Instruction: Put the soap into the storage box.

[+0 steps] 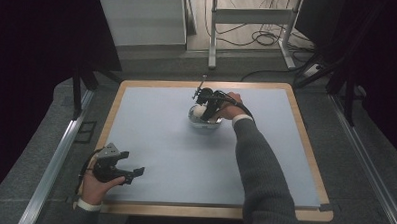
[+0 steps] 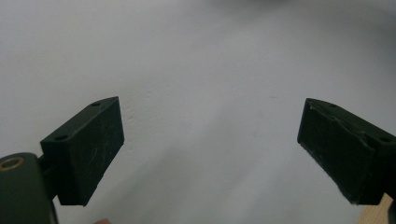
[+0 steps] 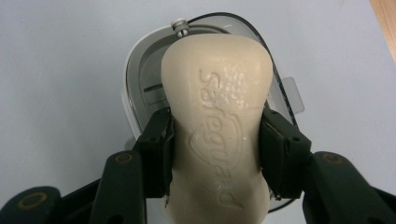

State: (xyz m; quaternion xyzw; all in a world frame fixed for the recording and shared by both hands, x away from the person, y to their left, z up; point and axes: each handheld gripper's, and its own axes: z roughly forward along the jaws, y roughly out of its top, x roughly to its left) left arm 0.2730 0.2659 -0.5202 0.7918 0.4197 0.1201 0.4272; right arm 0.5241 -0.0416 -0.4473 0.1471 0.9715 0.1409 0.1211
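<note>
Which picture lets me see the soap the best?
The right gripper view. The cream soap bar sits large between the right gripper pads, its raised lettering readable, above the soap dish. The high view shows a small pale spot at that gripper. The left gripper view has open jaws over the table.

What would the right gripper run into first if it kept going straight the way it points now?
Probably the open grey and white soap case right beneath it: the right gripper holds the cream soap bar over the case, though the gap between them is hard to judge.
</note>
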